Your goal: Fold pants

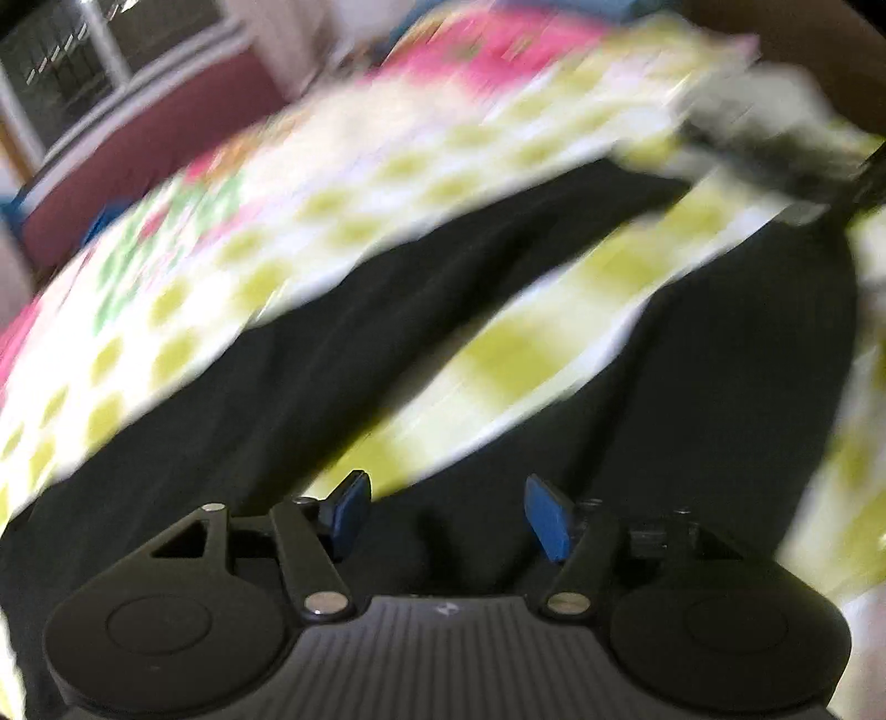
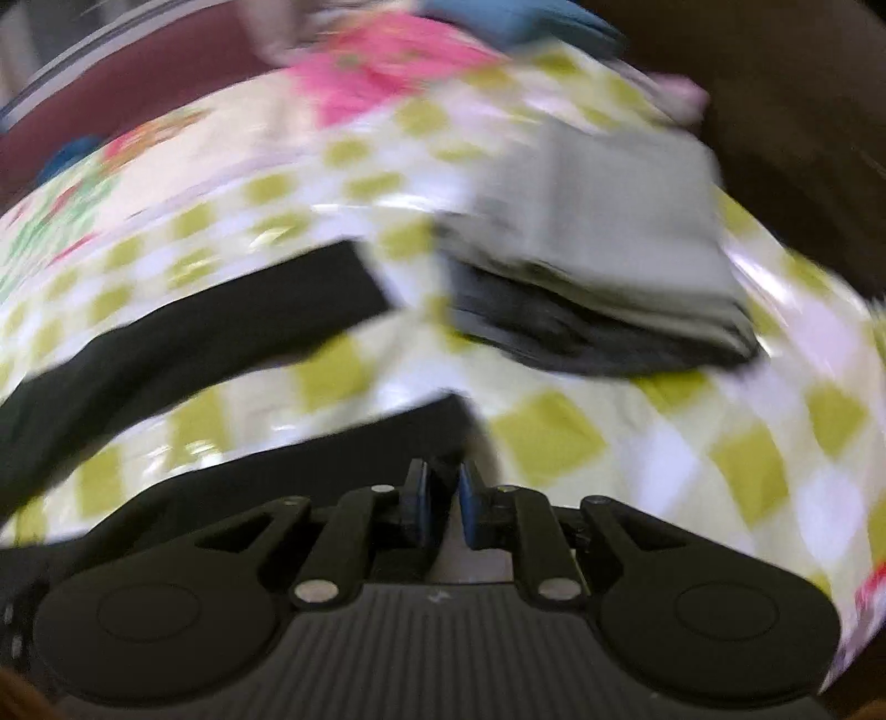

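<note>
Black pants (image 1: pixel 387 354) lie spread on a bed sheet with green squares, both legs running away from me. My left gripper (image 1: pixel 448 512) is open just above the pants' near part, and its blue pads (image 1: pixel 545 518) hold nothing. In the right wrist view one leg (image 2: pixel 210 315) lies across the left and the other leg's end (image 2: pixel 387 429) reaches the fingers. My right gripper (image 2: pixel 443 498) is shut on that black leg end. Both views are blurred by motion.
A stack of folded grey and dark clothes (image 2: pixel 603 260) lies on the sheet (image 2: pixel 637 437) to the right of the pants. It also shows in the left wrist view (image 1: pixel 775 149). A maroon bed edge (image 1: pixel 144 149) and a window (image 1: pixel 105 50) are at the far left.
</note>
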### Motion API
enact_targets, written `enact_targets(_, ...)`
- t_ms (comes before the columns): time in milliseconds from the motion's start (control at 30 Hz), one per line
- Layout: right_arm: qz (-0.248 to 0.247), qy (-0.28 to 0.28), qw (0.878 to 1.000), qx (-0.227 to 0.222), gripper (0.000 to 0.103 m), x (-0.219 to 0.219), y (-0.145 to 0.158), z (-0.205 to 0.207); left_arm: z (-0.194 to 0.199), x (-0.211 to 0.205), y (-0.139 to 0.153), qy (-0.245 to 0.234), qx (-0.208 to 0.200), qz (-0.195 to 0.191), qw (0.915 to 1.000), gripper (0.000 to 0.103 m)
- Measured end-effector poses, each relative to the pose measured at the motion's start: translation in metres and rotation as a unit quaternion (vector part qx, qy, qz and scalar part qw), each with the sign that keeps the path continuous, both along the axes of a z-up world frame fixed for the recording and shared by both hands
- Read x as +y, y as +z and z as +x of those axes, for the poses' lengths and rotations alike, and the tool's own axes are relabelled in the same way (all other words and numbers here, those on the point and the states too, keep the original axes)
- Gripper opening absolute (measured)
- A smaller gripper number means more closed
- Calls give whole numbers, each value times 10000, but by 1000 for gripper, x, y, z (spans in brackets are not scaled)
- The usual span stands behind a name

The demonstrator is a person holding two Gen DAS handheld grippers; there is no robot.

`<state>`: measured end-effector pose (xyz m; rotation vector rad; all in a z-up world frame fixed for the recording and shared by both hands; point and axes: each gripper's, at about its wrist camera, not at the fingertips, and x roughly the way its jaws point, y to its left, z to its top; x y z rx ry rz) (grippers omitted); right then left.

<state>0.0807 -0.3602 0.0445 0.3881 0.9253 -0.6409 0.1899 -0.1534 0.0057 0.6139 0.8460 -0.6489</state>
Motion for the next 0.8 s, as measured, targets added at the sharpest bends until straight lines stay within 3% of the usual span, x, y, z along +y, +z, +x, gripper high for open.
enact_targets(33,-32,186,9998,-1,15,10,2,10,12,12,-7,152,119,126,9997,70)
enact_targets(100,78,687,9976,-88,15,31,4,37,29,43,-2,296,243,-122,9992,69)
enact_targets(200,307,1834,9826,-7,21,67,2,93,53,91,25,212,-152,-307,9992,70)
enact_targets(300,484,3159,9475,82,31,112,-5,168,94,143,45,-17,-549,-208,9983,75)
enact_targets(400,346,4127,9099,228,32,155,-13,245,157,188,47,51,-738,130,9972,75)
enact_targets(600,101,5301,8471,363,40,219,-30,357,254,263,25,507,-391,552,9964,75)
enact_targets(733,263,5839,8072,828,45,250,-49,400,277,284,4,285,-144,736,9968,78)
enact_targets(800,111,6050,7894,1038,45,260,-61,412,280,289,-2,174,-64,751,9970,82)
